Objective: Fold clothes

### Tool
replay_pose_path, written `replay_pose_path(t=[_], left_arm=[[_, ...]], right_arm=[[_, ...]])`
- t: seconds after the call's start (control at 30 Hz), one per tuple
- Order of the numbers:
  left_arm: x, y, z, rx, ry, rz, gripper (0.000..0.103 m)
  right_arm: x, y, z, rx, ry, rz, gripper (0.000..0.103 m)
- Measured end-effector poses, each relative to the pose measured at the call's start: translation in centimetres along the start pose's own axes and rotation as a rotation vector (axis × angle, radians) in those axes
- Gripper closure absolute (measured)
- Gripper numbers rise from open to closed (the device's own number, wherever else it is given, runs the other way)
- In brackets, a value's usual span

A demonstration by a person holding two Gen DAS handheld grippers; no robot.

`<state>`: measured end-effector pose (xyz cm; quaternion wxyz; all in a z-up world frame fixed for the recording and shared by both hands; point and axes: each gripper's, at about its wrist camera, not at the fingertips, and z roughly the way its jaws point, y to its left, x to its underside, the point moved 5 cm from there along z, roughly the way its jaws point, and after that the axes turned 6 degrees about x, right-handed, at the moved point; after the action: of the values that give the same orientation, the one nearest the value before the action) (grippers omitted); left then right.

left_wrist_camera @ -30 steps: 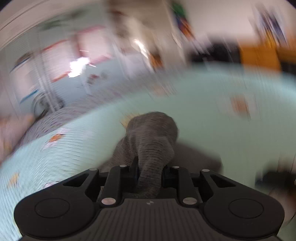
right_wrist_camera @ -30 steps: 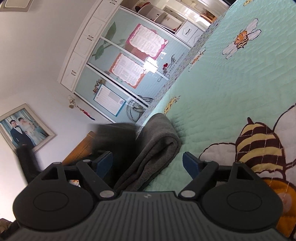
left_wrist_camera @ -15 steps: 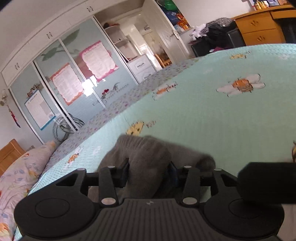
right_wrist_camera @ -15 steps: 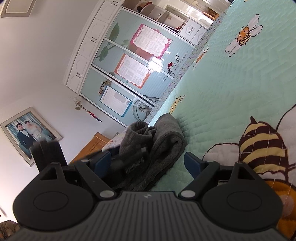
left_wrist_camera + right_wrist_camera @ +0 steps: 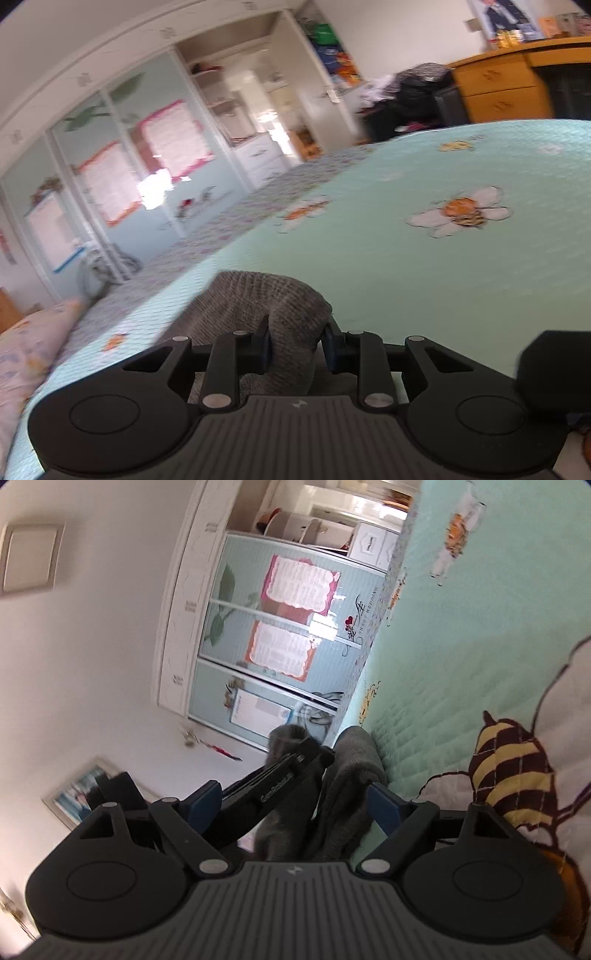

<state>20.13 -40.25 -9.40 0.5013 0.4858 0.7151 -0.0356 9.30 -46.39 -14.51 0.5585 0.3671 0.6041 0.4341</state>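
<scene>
Presently, through the left wrist view: left tool [image 5: 295, 345] pinching a bunched fold of the grey knit garment [image 5: 258, 306], lying low on the mint bedspread [image 5: 424, 266] near its patterned edge. Judging a fold in hand, mid-carry or being laid.

Then, through the right wrist view: right tool [image 5: 295, 803] standing spread wide, gripping nothing, straddling the same garment [image 5: 351, 775] with the other tool crossing between its fingers. Likely calling next for laying the held fold flat, avoiding snagging.

Grey ribbed knit garment [image 5: 258, 306], quilted matt cotton bedspread [image 5: 424, 266], glossy orange wooden dresser [image 5: 495, 88]
</scene>
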Motion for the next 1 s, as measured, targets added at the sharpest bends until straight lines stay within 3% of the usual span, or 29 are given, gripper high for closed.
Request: replay_pose_path(t=[0.07,0.17,0.27,0.3,0.37,0.53,0.7,0.77,1.0], left_arm=[[1.0,-1.4,1.5,0.054,0.046,0.007,0.050],[1.1,-2.5,1.4,-0.004,0.035,0.008,0.038],[1.3,-3.0,0.9,-0.091,0.053,0.024,0.018],[1.5,-3.1,0.1,-0.094,0.051,0.024,0.016],[2.1,-3.2,-1.5,-0.089,0.043,0.022,0.000],[5.8,-3.9,-8.8,-0.065,-0.019,0.032,0.001],[9.9,-3.0,-15.3,-0.063,-0.063,-0.018,0.001],[10.6,-1.7,-15.4,-0.053,-0.061,-0.073,0.001],[13.0,2.6,-14.6,0.001,-0.030,-0.258,0.001]], right_arm=[[0.0,0.0,0.0,0.002,0.002,-0.001,0.021],[-0.1,-0.5,-0.3,0.005,-0.011,0.038,0.022],[0.0,-0.4,-0.4,-0.010,-0.013,0.052,0.021],[0.0,-0.4,-0.4,-0.015,-0.012,0.054,0.021],[-0.1,-0.5,-0.6,-0.036,-0.011,0.085,0.021],[-1.1,-0.8,-1.6,-0.089,-0.009,0.213,0.020],[-1.3,2.2,-2.8,-0.046,-0.001,0.036,0.020],[-0.1,4.1,-2.2,-0.048,0.042,-0.039,0.020],[5.2,8.5,2.0,-0.073,0.216,-0.091,0.019]])
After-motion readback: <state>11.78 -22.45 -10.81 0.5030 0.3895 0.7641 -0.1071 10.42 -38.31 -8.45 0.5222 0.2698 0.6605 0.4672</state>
